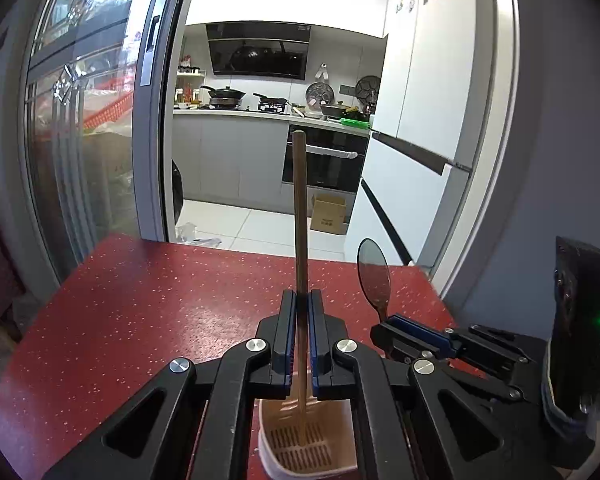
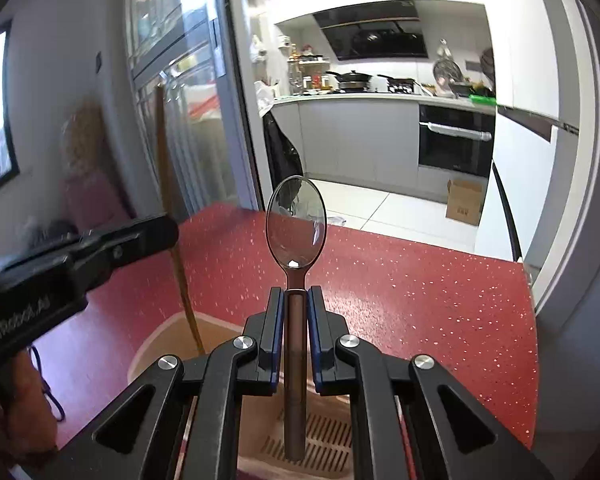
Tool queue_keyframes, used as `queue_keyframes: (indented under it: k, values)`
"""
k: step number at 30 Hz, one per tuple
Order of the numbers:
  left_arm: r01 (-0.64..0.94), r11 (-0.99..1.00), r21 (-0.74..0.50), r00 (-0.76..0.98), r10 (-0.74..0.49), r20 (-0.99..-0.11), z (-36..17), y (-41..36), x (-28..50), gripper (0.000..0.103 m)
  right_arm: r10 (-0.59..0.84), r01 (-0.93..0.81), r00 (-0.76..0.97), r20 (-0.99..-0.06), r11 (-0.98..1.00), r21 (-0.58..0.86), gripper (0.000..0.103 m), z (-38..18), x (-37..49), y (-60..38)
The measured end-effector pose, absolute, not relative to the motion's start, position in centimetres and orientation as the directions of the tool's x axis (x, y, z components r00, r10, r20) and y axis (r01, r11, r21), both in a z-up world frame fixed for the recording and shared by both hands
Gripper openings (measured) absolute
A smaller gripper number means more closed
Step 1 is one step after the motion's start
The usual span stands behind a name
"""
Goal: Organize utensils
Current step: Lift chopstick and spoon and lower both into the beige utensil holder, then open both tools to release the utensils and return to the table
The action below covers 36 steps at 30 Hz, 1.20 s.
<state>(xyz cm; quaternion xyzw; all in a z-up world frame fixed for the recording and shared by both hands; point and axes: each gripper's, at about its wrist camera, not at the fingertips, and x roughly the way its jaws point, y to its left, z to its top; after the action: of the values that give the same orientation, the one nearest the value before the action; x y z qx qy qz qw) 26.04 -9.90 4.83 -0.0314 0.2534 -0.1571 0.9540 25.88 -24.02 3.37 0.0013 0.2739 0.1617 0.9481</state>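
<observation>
My left gripper [image 1: 302, 300] is shut on brown wooden chopsticks [image 1: 300, 208] held upright, their lower end down in a beige slotted utensil holder [image 1: 308, 444] on the red table. My right gripper [image 2: 296, 296] is shut on a spoon [image 2: 296, 220] with a brown handle and shiny bowl pointing up; the handle's end hangs inside the same holder [image 2: 324, 436]. The right gripper [image 1: 416, 340] and spoon [image 1: 374, 276] show at the right of the left wrist view. The left gripper [image 2: 140, 236] and chopsticks [image 2: 172, 220] show at the left of the right wrist view.
The red speckled table [image 1: 160, 312] ends ahead at a glass sliding door [image 1: 100, 140] and the open kitchen doorway. A white fridge [image 1: 420, 140] stands right of the doorway. A cardboard box [image 1: 328, 214] sits on the kitchen floor.
</observation>
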Motion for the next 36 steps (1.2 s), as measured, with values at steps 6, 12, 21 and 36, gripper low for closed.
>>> queue_keyframes:
  k: [6, 12, 21, 36]
  values:
    - [0.271, 0.96, -0.074, 0.827, -0.271, -0.493, 3.6, -10.2, 24.8, 0.034, 0.282, -0.339, 0.8, -0.53, 0.941, -0.011, 0.013, 2.2, 24.1, -22.7]
    - [0.239, 0.969, -0.063, 0.819, -0.236, -0.523, 2.8, -9.3, 24.0, 0.034, 0.276, -0.328, 0.776, -0.568, 0.945, 0.011, 0.013, 1.6, 24.0, -23.0]
    - [0.187, 0.979, -0.077, 0.808, -0.198, -0.555, 2.9, -7.4, 22.0, 0.034, 0.278, -0.306, 0.746, -0.605, 0.95, 0.06, 0.042, 2.5, 23.4, -23.3]
    - [0.161, 0.982, -0.099, 0.753, -0.187, -0.631, 0.1, -1.1, 14.3, 0.037, 0.306, -0.235, 0.703, -0.642, 0.952, 0.196, 0.057, 3.7, 14.3, -24.2]
